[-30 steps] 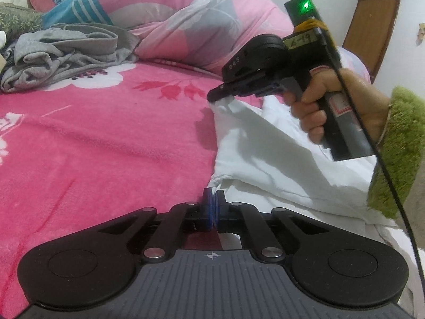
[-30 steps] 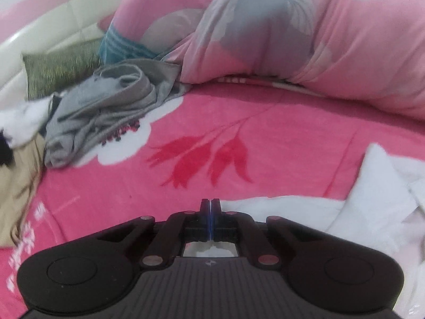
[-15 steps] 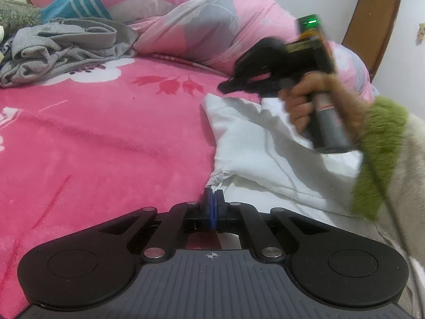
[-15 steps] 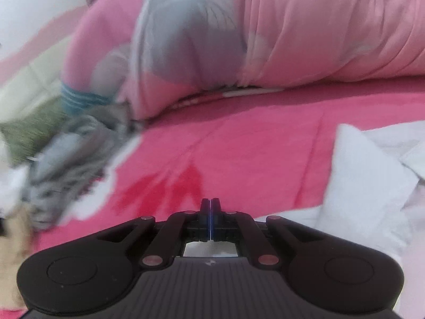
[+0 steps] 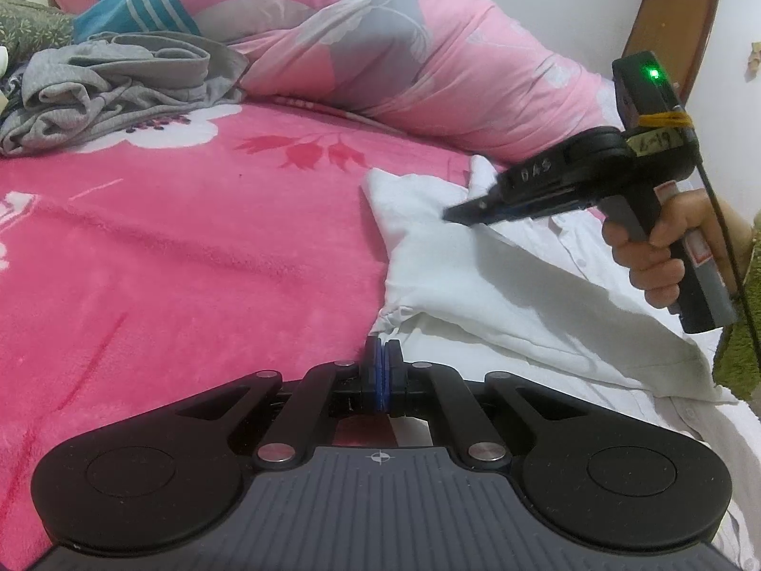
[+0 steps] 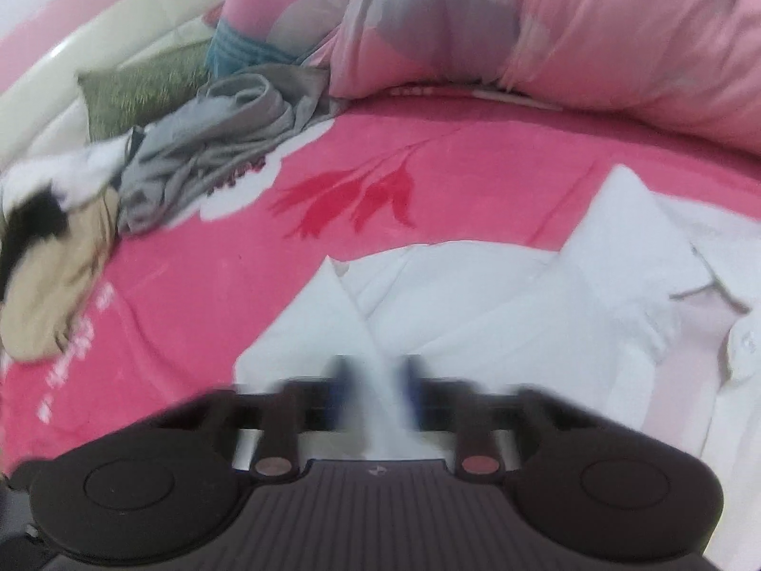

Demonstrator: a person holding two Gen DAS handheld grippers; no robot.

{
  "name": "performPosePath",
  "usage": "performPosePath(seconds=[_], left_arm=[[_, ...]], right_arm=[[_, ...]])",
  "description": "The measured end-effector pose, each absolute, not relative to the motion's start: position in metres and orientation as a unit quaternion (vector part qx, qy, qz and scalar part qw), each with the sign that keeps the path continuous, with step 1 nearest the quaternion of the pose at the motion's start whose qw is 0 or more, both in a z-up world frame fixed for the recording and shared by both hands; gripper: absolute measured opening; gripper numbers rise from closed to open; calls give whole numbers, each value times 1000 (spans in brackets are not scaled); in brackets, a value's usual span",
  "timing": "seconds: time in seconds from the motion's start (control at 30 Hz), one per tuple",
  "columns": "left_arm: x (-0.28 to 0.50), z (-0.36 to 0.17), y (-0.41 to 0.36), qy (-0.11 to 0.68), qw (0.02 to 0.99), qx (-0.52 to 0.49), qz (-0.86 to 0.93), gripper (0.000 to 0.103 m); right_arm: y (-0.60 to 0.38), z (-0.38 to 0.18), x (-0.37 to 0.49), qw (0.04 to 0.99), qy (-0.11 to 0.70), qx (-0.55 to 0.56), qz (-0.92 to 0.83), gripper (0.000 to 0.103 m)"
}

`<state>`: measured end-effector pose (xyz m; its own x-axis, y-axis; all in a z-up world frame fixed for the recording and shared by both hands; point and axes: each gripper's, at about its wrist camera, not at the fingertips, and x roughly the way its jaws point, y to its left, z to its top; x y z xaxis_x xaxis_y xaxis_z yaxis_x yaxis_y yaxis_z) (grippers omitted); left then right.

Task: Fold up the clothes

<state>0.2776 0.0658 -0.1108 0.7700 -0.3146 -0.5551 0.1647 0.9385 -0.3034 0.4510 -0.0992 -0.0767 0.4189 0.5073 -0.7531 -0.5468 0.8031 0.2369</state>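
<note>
Looking along our left hand-held gripper (image 5: 382, 357), we see a white shirt (image 5: 475, 280) spread over the right part of the bed (image 5: 166, 247), which is covered in a pink fleece blanket with white and red flowers. The shirt is partly folded: one panel is laid over the body, its near edge bunched into small gathers just ahead of the left fingertips. From the right wrist view the shirt (image 6: 499, 295) shows overlapping layers that meet in a pointed corner toward the blanket, and a buttoned cuff or collar part lies at the far right.

Our left hand-held gripper is clenched, its blue pads pressed flat together at the gathered edge of the shirt; whether any cloth is pinched between them we cannot tell, since the pads hide the contact.

Our right hand-held gripper (image 6: 375, 380) is released, its fingers standing apart with white cloth showing in the gap between them, though the fingers are blurred and we cannot tell if they touch the fabric. In the left wrist view the same right hand-held gripper (image 5: 456, 214) points down and leftward over the folded panel, held by our right hand (image 5: 651, 257) in a green fuzzy sleeve.

Well apart from the shirt, a crumpled grey garment (image 5: 114, 81) lies near the head of the bed, beside a large pink and grey quilt (image 5: 404, 57). A beige garment (image 6: 52, 285) lies at the left edge of the right wrist view.
</note>
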Motion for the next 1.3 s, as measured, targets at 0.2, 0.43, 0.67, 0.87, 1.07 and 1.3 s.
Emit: performPosePath(seconds=[0.2,0.43,0.67,0.87,1.07,1.3], left_arm=[[278,-111,66,314,933,-120,-129,0],[279,-111,67,316,932,-125,-130,0],[280,-111,71,317,928,-140,-135,2],[279,-110,86,301,921,-192,-157,7],[263,-96,88,236,940,-186,-162,17],[254,-86,61,266,941,-143,-154,25]], right_arm=[[-103,-77,456,866,402,0,298,0],[-103,-89,460,876,409,19,256,2],[-155,-36,399,910,345,19,231,3],[-243,-3,296,930,330,32,161,16],[-342,3,206,932,354,63,46,21],[-414,-9,178,922,361,140,7,50]])
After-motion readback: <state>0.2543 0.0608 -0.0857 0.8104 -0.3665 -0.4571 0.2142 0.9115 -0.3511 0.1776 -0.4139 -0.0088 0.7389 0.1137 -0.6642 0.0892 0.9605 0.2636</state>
